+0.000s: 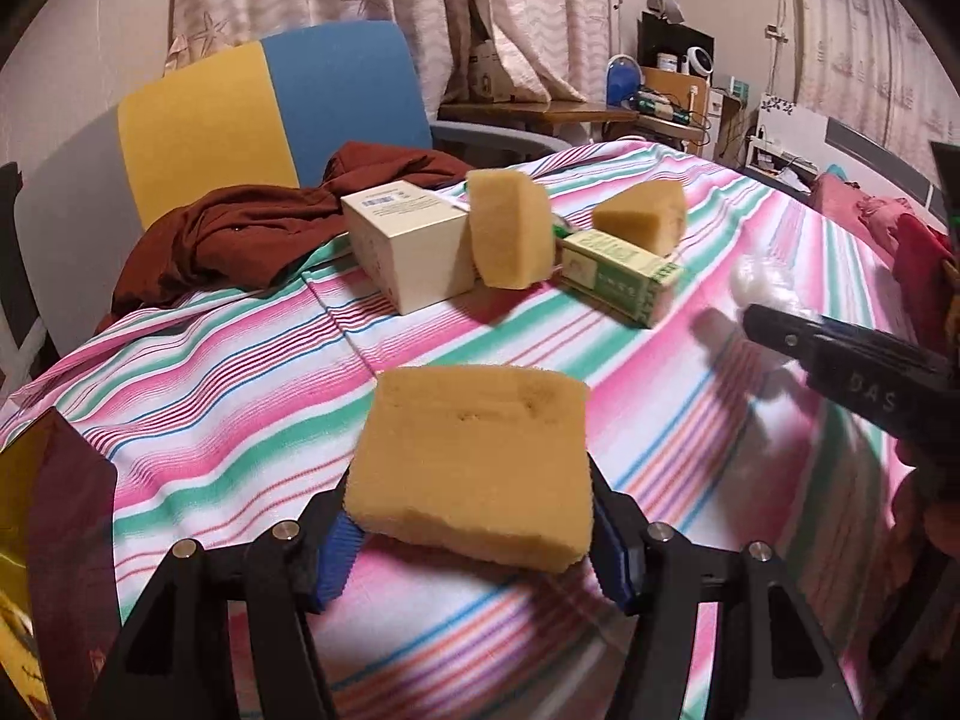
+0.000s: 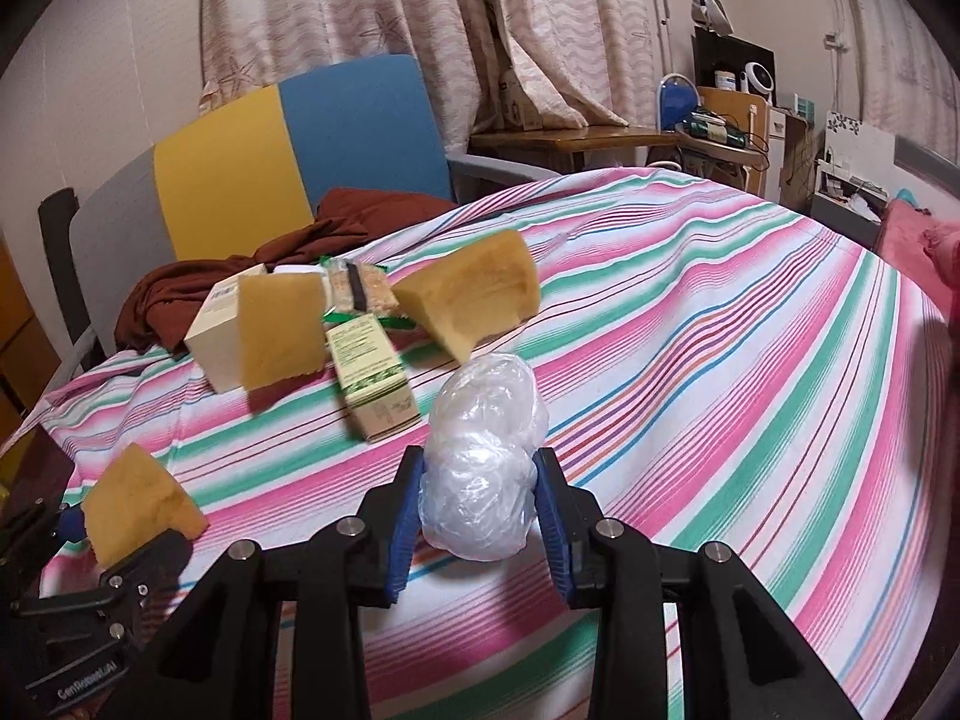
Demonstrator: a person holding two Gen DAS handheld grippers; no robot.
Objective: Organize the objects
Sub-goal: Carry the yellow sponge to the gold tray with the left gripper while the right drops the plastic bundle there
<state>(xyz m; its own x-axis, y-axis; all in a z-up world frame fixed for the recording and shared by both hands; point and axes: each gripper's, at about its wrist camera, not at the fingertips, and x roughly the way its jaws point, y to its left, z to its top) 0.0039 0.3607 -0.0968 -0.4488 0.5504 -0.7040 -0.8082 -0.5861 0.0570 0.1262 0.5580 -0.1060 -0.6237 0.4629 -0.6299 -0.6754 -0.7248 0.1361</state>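
Observation:
My left gripper (image 1: pixel 471 531) is shut on a yellow sponge block (image 1: pixel 474 462) and holds it above the striped cloth; it also shows at the lower left of the right wrist view (image 2: pixel 141 504). My right gripper (image 2: pixel 480 516) is shut on a crumpled clear plastic bag (image 2: pixel 486 456), which also shows in the left wrist view (image 1: pixel 762 285). Further back stand a cream box (image 1: pixel 408 243), an upright sponge (image 1: pixel 510 228) leaning on it, a green-and-cream carton (image 1: pixel 621 276) and another sponge wedge (image 1: pixel 642 216).
A striped tablecloth (image 2: pixel 720 330) covers the table. A brown garment (image 1: pixel 252 228) lies at the far left edge against a yellow-and-blue chair (image 1: pixel 270 108). A packet with a green ribbon (image 2: pixel 360 288) lies behind the carton. Cluttered shelves stand at the back right.

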